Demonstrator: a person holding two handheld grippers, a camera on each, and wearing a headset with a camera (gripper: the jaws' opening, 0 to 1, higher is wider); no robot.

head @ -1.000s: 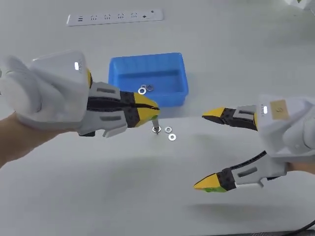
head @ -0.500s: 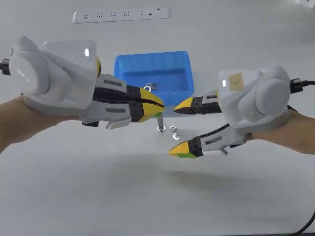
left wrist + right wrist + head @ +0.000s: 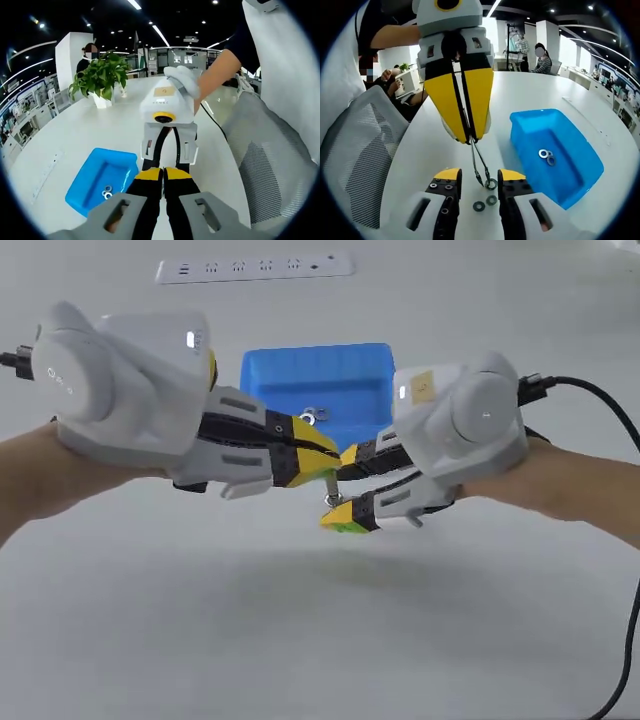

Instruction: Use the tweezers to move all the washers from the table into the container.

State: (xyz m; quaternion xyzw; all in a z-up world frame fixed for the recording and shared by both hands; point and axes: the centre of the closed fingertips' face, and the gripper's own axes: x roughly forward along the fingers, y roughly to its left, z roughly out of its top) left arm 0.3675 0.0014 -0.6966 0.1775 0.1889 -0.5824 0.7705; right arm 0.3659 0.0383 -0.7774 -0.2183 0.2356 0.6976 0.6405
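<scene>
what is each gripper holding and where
The left gripper is shut on the tweezers by their upper end; the tips sit at a washer. The right gripper holds nothing, jaws open beside them.

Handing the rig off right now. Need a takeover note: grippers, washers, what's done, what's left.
The left gripper is shut on the tweezers. The right gripper is open and holds nothing, its jaws on either side of the tweezer tips.
The tweezer tips are at one washer; I cannot tell whether it is off the table.
Done: two washers lie in the blue container.
Left: the one at the tips, plus two loose washers on the table beside it. All three go to the container.
</scene>
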